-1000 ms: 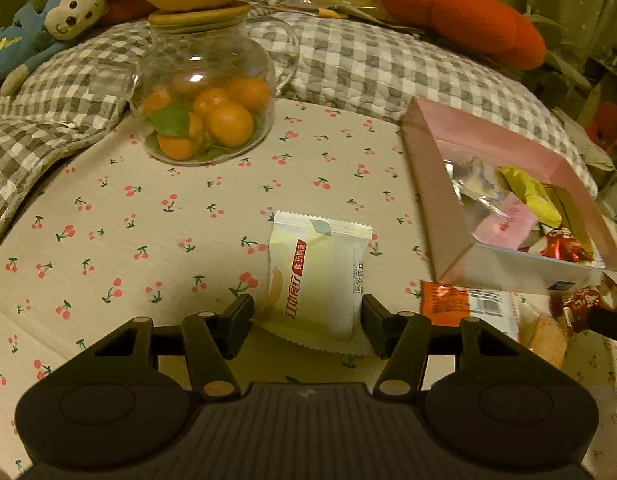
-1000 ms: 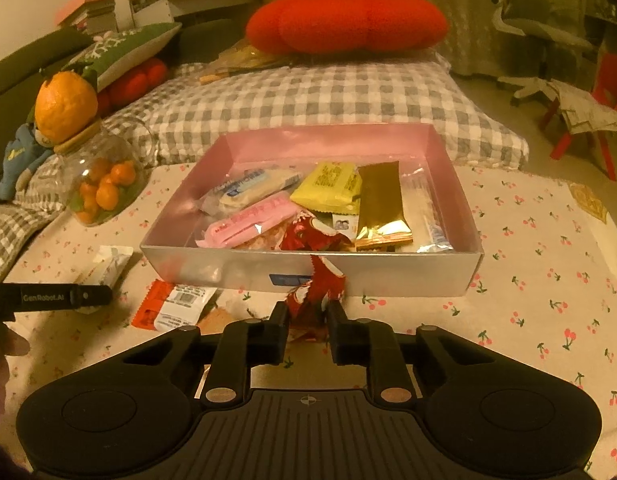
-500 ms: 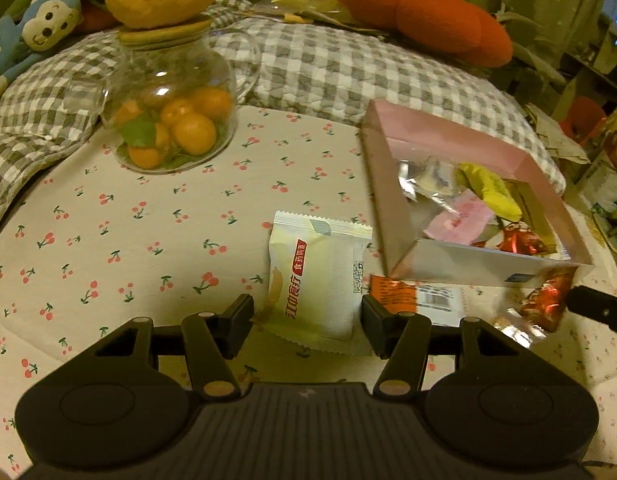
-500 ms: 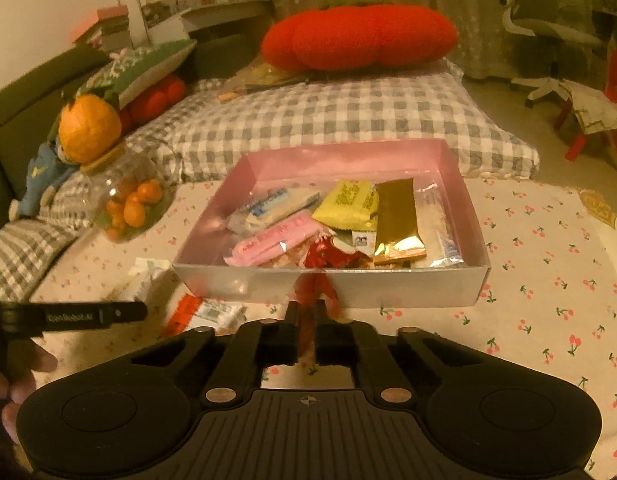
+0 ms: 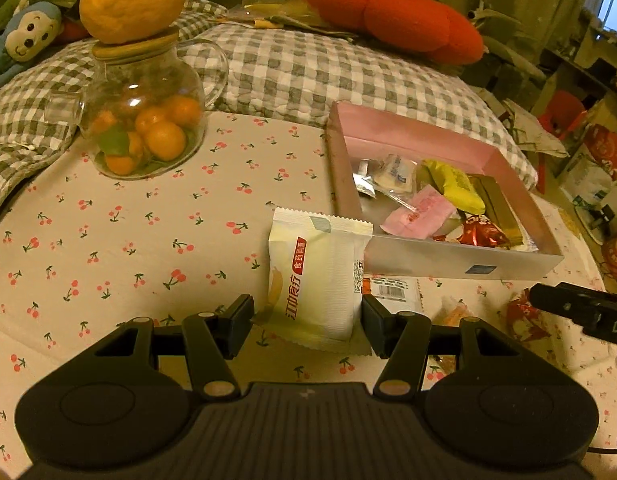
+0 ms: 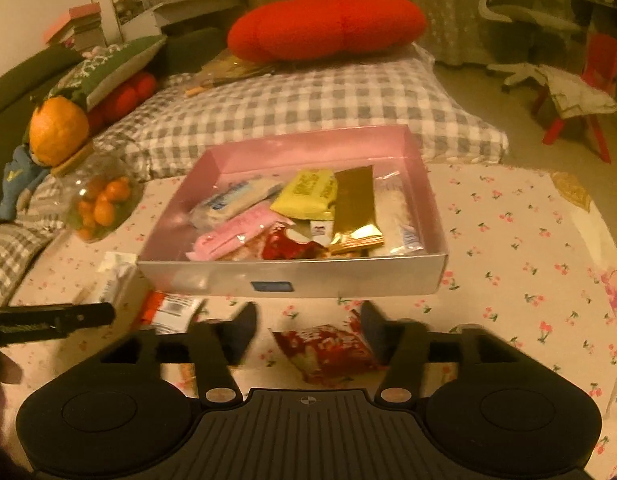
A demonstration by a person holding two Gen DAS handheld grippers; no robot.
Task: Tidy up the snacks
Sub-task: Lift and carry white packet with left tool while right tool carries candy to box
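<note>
My left gripper [image 5: 306,312] is shut on a pale yellow-white snack packet [image 5: 320,280], held upright just left of the pink box's near corner. The pink box [image 5: 428,256] holds several wrapped snacks. In the right wrist view the jaws of my right gripper [image 6: 308,320] are opening. A red snack packet [image 6: 328,350] sits loose between and below its fingers, untouched by the pads. It is on the cherry-print cloth in front of the box's front wall [image 6: 308,276]. The same red packet [image 5: 522,316] shows beside a right finger [image 5: 580,306] in the left wrist view.
An orange packet with a barcode [image 5: 392,288] lies on the cloth against the box's front. A glass jar of small oranges [image 5: 142,120] with a big orange on its lid stands at the far left. A checked cushion [image 5: 308,68] borders the table's far side.
My right gripper has opened and let go of the red packet, which dropped from between the fingers to the cloth. My left gripper has carried the pale packet closer to the box.
</note>
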